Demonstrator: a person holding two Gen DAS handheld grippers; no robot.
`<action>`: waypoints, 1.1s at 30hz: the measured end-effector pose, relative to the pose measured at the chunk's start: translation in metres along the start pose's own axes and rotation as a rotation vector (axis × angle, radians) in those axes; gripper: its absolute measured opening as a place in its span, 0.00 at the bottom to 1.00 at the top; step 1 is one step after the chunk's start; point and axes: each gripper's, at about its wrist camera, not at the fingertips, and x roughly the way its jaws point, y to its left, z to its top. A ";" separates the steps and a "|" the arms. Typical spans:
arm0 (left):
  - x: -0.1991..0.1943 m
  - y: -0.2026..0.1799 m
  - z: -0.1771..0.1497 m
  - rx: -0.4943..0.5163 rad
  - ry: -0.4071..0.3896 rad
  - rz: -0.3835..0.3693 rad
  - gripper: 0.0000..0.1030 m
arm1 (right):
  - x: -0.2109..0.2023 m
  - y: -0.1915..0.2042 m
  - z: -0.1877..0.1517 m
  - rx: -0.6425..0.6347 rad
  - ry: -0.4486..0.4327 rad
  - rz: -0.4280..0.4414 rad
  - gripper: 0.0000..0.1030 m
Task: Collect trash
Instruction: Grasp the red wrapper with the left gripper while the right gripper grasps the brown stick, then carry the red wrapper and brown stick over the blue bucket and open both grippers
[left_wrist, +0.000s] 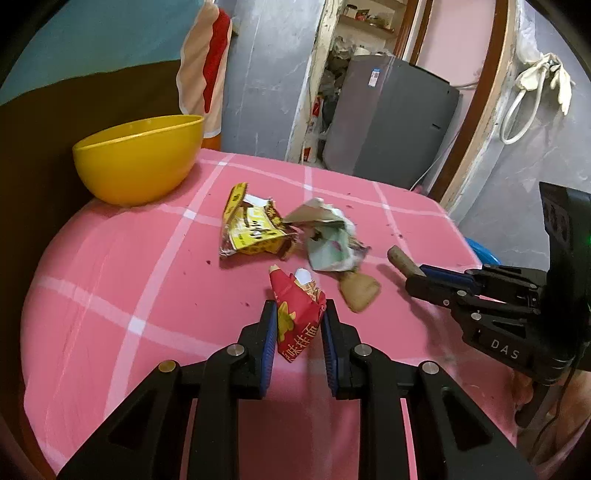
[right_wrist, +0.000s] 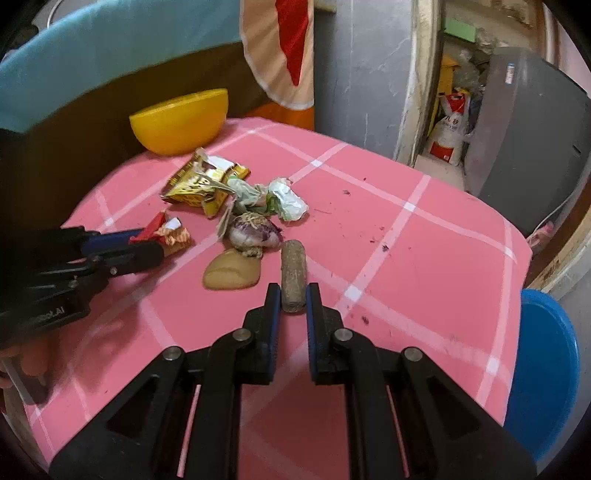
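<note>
My left gripper (left_wrist: 298, 314) is shut on a red noodle wrapper (left_wrist: 297, 314); it also shows in the right wrist view (right_wrist: 166, 230). My right gripper (right_wrist: 291, 299) is shut on a brown cork-like cylinder (right_wrist: 292, 275), which also shows in the left wrist view (left_wrist: 400, 258). Between them on the pink checked tablecloth (right_wrist: 424, 258) lie a yellow wrapper (left_wrist: 251, 229), crumpled green-white paper (left_wrist: 328, 236), a purple onion scrap (right_wrist: 253, 229) and a tan peel piece (right_wrist: 231, 273). A yellow bowl (left_wrist: 140, 157) stands at the back left.
A blue bin (right_wrist: 543, 369) sits below the table's right edge. A grey appliance (left_wrist: 391, 122) stands behind the table by a doorway. Small dark crumbs (right_wrist: 369, 229) are scattered on the cloth. A brown headboard or wall is at the left.
</note>
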 end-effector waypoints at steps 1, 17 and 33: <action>-0.003 -0.004 -0.001 0.002 -0.014 0.000 0.19 | -0.006 0.000 -0.003 0.006 -0.023 0.000 0.25; -0.059 -0.101 0.026 0.131 -0.454 -0.082 0.19 | -0.132 -0.025 -0.028 0.069 -0.559 -0.214 0.25; -0.030 -0.207 0.051 0.287 -0.490 -0.262 0.19 | -0.204 -0.100 -0.068 0.251 -0.714 -0.455 0.25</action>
